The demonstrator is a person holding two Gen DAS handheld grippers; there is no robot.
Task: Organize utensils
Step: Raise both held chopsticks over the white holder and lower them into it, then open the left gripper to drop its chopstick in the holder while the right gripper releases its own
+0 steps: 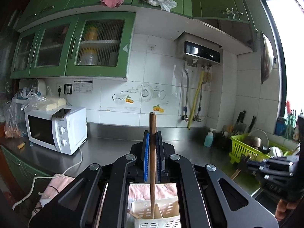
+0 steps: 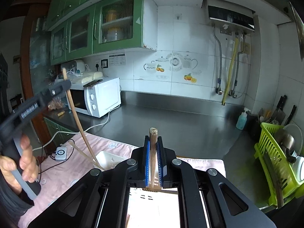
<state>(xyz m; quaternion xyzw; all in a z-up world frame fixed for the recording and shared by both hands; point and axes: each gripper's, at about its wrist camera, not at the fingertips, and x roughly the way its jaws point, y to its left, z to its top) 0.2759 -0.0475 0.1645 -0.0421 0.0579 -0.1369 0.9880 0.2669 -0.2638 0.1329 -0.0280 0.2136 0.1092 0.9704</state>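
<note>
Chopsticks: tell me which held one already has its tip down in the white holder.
The darker brown chopstick in the left gripper; its lower end sits inside the white holder. The paler chopstick in the right gripper shows no such contact.

My left camera looks nearly level along its fingers at the tiled wall; my right tilts downward, close above the counter. Both share the microwave and green cabinets.

Upright brown chopstick above a slotted cream utensil holder; second, paler, perhaps bamboo stick likewise upright.
</note>
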